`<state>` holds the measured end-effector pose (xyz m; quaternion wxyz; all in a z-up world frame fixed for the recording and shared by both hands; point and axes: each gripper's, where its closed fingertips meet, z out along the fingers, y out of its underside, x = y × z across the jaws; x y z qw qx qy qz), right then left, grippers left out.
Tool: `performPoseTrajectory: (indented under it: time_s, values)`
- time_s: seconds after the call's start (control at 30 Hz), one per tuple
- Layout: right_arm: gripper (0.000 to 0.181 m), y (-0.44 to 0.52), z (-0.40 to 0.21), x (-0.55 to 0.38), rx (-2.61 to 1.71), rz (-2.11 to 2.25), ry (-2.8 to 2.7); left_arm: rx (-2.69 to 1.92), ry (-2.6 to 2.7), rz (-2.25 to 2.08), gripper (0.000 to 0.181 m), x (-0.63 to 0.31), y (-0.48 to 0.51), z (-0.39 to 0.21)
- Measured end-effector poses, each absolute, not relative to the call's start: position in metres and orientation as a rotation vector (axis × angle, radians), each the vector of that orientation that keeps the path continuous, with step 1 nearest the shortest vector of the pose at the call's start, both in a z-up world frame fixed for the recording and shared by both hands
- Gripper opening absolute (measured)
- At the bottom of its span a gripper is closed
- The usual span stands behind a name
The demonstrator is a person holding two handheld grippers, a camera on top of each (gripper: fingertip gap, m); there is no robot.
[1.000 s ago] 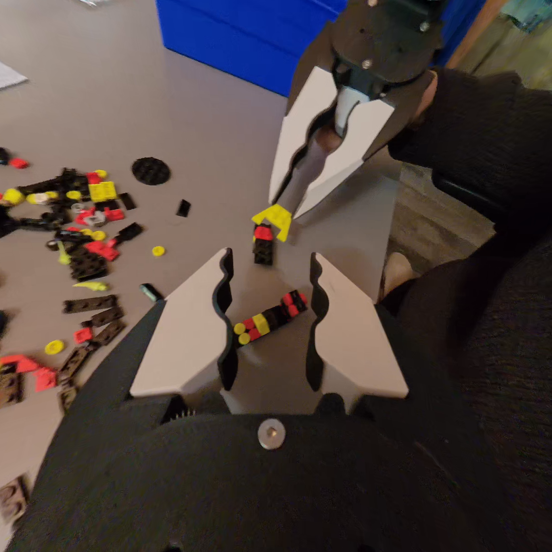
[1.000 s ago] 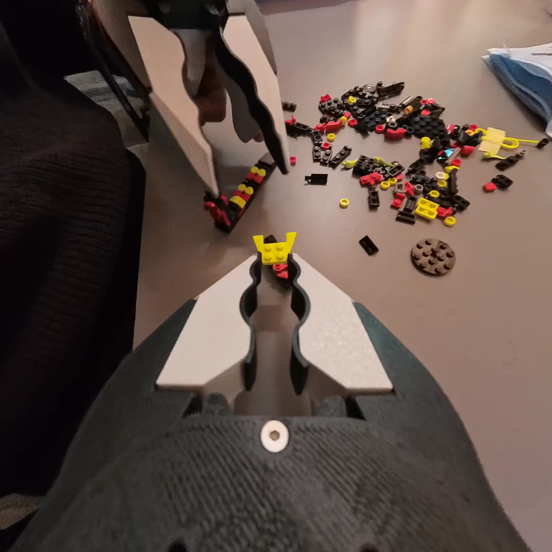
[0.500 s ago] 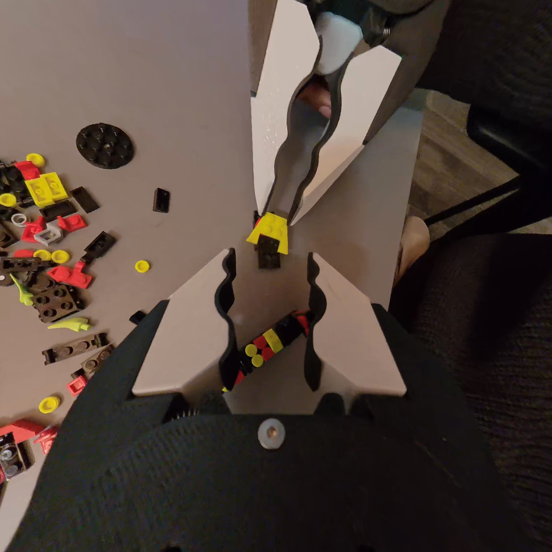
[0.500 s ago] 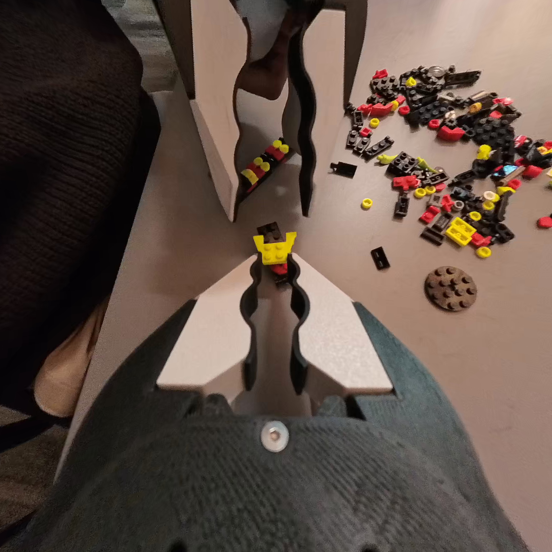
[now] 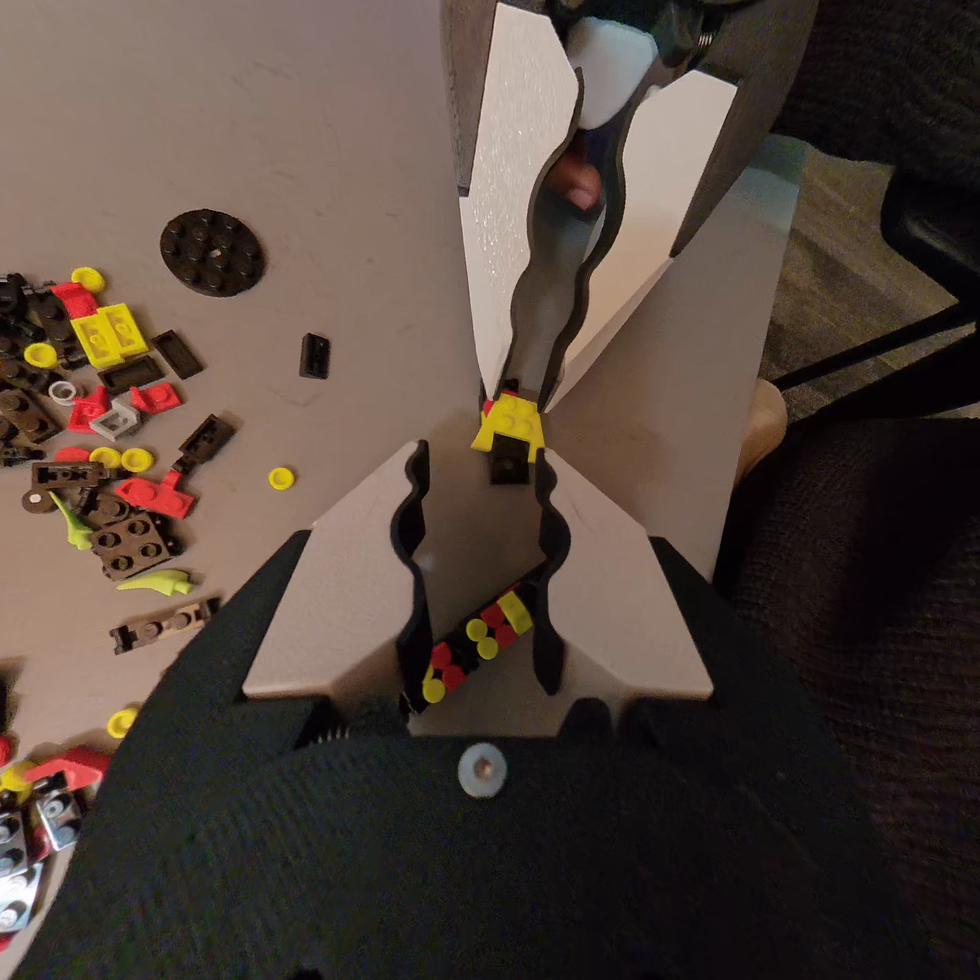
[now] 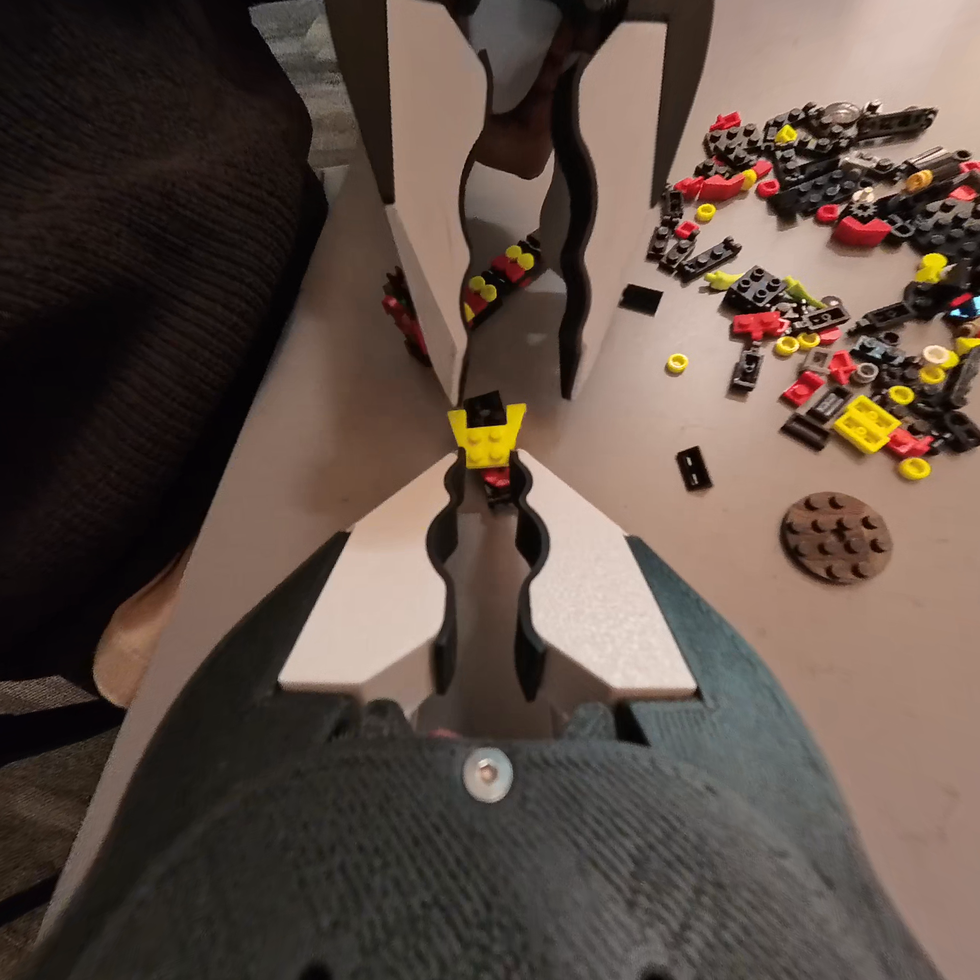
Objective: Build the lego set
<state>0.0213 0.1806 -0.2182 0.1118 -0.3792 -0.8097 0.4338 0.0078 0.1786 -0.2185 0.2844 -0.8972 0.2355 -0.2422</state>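
My right gripper [image 6: 489,461] is shut on a yellow wedge plate [image 6: 488,440], which it holds over a small black and red stack [image 6: 496,477] on the table. I cannot tell whether the plate touches the stack. In the left wrist view the right gripper [image 5: 519,397] comes down from the top with the yellow wedge plate [image 5: 509,421] at its tips. My left gripper [image 5: 480,456] is open and empty, tip to tip with the right one. A black strip with red and yellow studs [image 5: 477,641] lies on the table between its fingers. The strip also shows in the right wrist view [image 6: 498,281].
A pile of loose black, red and yellow pieces [image 5: 106,424] lies left of my left gripper and shows at the right in the right wrist view [image 6: 848,318]. A round black plate [image 6: 835,538] lies apart. The table edge [image 5: 742,424] and a person's dark clothing are close by. Both grippers' tips are close together, under 4 cm apart.
The two grippers have closed in tip to tip. The right one brought the yellow wedge plate over the black and red stack. The strip now lies deeper between the left fingers.
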Motion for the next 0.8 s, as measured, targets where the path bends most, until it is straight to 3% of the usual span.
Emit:
performPoseTrajectory:
  time_s: [0.1,0.13,0.57,0.8]
  values:
    - [0.015,0.182,-0.218,0.021,-1.11,1.277,-2.381,-2.405,0.608,-0.642,0.036,0.003,0.181,-0.219]
    - [0.0,0.182,-0.218,0.021,-1.1,1.277,-2.381,-2.406,0.601,-0.645,0.035,0.002,0.181,-0.219]
    - [0.0,0.184,-0.201,0.018,-1.179,1.179,-2.248,-2.37,0.475,-0.604,0.032,-0.029,0.19,-0.208]
    - [0.028,0.131,-0.206,0.027,-1.219,1.051,-2.214,-2.219,0.308,-0.681,0.031,-0.047,0.185,-0.183]
